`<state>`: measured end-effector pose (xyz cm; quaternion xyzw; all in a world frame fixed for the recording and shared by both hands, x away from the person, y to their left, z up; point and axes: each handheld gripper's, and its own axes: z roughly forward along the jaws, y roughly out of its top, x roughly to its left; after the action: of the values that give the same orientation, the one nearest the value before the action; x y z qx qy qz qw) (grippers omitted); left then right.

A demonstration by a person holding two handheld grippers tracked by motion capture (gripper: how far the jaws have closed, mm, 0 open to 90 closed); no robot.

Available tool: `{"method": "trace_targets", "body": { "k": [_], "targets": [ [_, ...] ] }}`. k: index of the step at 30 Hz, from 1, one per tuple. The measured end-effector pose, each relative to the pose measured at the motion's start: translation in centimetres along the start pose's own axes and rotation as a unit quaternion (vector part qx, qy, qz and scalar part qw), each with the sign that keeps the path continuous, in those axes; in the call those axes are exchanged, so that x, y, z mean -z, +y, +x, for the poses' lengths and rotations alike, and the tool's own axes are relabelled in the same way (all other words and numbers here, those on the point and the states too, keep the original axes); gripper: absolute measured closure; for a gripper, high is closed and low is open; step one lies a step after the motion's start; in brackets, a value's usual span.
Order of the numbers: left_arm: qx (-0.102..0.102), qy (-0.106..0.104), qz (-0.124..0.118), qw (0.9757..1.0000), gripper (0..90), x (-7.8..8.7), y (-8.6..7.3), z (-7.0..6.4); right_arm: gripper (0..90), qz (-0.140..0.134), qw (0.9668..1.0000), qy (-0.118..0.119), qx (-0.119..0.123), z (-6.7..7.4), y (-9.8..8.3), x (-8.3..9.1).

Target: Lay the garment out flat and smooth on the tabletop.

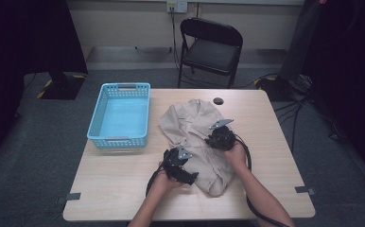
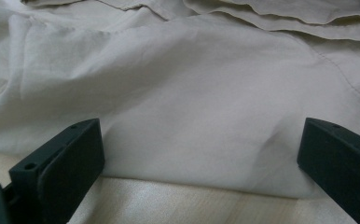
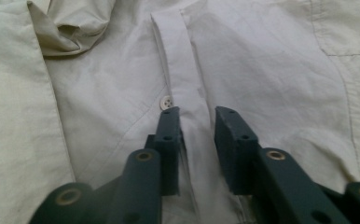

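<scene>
A beige shirt [image 1: 195, 125] lies crumpled across the middle of the wooden table [image 1: 119, 184]. My left gripper [image 1: 183, 164] sits low at the shirt's near left edge. In the left gripper view the left gripper [image 2: 201, 158] is open, its jaws wide apart either side of a smooth fold of the shirt [image 2: 192, 93]. My right gripper [image 1: 214, 136] is over the shirt's middle. In the right gripper view the right gripper [image 3: 197, 116] has its jaws narrowed around the button placket of the shirt [image 3: 271, 70], beside a white button [image 3: 167, 101]. A gap still shows between pads and cloth.
A light blue plastic basket [image 1: 117, 141] stands on the table's left side, with nothing in it. A small dark round spot [image 1: 218, 100] marks the far table edge. Beyond the table stands a black folding chair [image 1: 211, 47]. Cables trail on the floor at right.
</scene>
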<state>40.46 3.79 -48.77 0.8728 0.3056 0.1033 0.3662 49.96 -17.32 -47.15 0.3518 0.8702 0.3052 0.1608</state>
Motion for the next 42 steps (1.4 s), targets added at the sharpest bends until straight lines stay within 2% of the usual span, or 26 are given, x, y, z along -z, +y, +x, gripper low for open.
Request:
{"method": "trace_targets", "body": {
  "k": [7,10,12,16,18,20,24,27,32,42],
  "targets": [
    [0.0,0.0,0.001,1.0,0.0,0.0,0.0,0.0,82.5,0.003,0.9997,0.01,-0.021,-0.2,0.0,-0.2],
    [0.0,0.0,0.001,1.0,0.0,0.0,0.0,0.0,87.7,-0.002,0.9999,0.001,-0.011,0.1,0.0,-0.2],
    [0.0,0.0,0.001,1.0,0.0,0.0,0.0,0.0,88.4,-0.004,0.9999,0.0,-0.014,0.1,0.0,-0.1],
    [0.0,0.001,0.001,1.0,0.0,0.1,0.0,0.0,88.7,-0.017,0.9996,0.005,-0.023,-0.2,0.0,0.2],
    [0.0,0.001,0.001,1.0,0.0,0.1,0.0,0.0,88.7,-0.03,0.9986,0.017,-0.041,-0.6,-0.1,0.5],
    [0.0,0.001,0.001,1.0,0.0,0.1,0.0,0.0,88.7,-0.034,0.9983,0.018,-0.044,-0.7,-0.1,0.7],
    [0.0,0.001,0.001,1.0,0.0,0.1,0.0,0.0,88.7,-0.054,0.9956,0.033,-0.069,-1.5,0.0,1.7],
    [0.0,0.001,0.001,1.0,0.0,0.1,0.0,0.0,88.7,-0.058,0.9955,0.033,-0.067,-1.7,0.1,2.0],
    [0.0,0.001,0.001,1.0,0.0,0.1,0.0,0.0,88.8,-0.072,0.9937,0.035,-0.079,-2.2,0.6,3.1],
    [0.0,0.001,0.001,1.0,0.0,0.1,0.0,0.0,89.0,-0.099,0.9894,0.022,-0.104,-3.5,0.8,4.9]
  ]
}}
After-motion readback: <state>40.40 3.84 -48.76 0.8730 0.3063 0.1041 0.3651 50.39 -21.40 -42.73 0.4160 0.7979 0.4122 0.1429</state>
